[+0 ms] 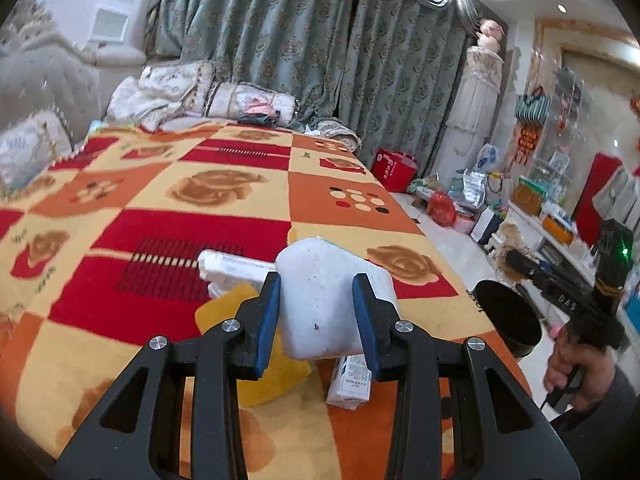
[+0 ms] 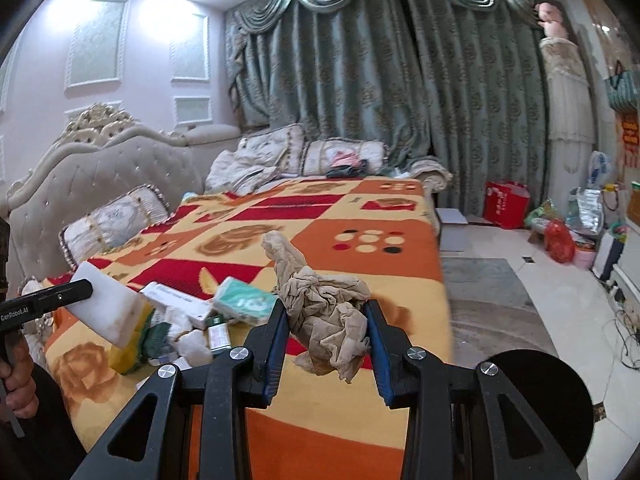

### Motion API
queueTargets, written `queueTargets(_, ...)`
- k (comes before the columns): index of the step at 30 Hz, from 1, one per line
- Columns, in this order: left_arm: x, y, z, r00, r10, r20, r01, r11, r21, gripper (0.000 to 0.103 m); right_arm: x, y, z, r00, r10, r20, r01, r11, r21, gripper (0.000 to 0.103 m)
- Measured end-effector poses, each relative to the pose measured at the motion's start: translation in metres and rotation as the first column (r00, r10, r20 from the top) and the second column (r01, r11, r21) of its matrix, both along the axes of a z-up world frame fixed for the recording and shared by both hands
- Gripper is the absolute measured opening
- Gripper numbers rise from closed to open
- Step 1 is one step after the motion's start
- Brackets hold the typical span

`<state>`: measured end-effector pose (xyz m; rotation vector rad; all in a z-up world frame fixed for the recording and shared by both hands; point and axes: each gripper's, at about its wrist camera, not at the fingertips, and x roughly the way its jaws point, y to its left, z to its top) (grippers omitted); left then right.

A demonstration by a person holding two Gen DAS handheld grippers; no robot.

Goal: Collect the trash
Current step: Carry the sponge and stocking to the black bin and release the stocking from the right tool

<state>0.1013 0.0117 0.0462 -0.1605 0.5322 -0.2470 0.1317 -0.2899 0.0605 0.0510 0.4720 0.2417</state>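
Orange, red and yellow checked blanket [image 2: 360,216] is covering the bed, reaching back to grey-green curtains [image 2: 360,80]. Black round bin [image 2: 536,404] is sitting low at the right of the bed edge, its opening dark.

Left gripper [image 1: 318,300] is clamping a white foam block [image 1: 328,304] between its blue pads, holding it clear above the blanket. Right gripper [image 2: 326,332] is clenching a crumpled tan paper wad [image 2: 324,312], lifted off the bed, near the bin.

Remaining litter is lying on the blanket near the left gripper: a yellow sponge [image 1: 256,376], a green-and-white tissue pack [image 2: 244,300], a white carton [image 1: 236,266], small boxes, white scraps.
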Motion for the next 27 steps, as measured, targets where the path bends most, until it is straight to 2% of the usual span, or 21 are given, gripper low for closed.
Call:
queueTargets(7,0.009,-0.042,0.014,0.998,-0.066,0.008,0.066,0.998,0.014,0.034,-0.009,-0.05,0.001,0.993,-0.117,0.001,0.117,0.993,0.015,0.036)
queueTargets(10,0.015,-0.068,0.017,0.995,-0.102,0.004,0.102,0.994,0.028,0.034,-0.009,-0.077,0.002,0.984,-0.179,-0.002,0.179,0.983,0.048,0.036)
queueTargets(16,0.028,-0.122,0.02,0.983,-0.183,-0.015,0.183,0.982,0.044,0.034,0.004,-0.122,-0.002,0.96,-0.28,-0.015,0.281,0.958,0.055,0.036)
queueTargets(22,0.05,-0.193,0.014,0.953,-0.299,-0.051,0.303,0.95,0.082,0.034,0.012,-0.156,-0.027,0.923,-0.37,-0.106,0.375,0.927,0.029,0.036)
queueTargets(27,0.07,-0.261,0.001,0.913,-0.396,-0.098,0.404,0.912,0.072,0.034,0.008,-0.184,-0.042,0.901,-0.401,-0.166,0.412,0.911,0.031,0.036)
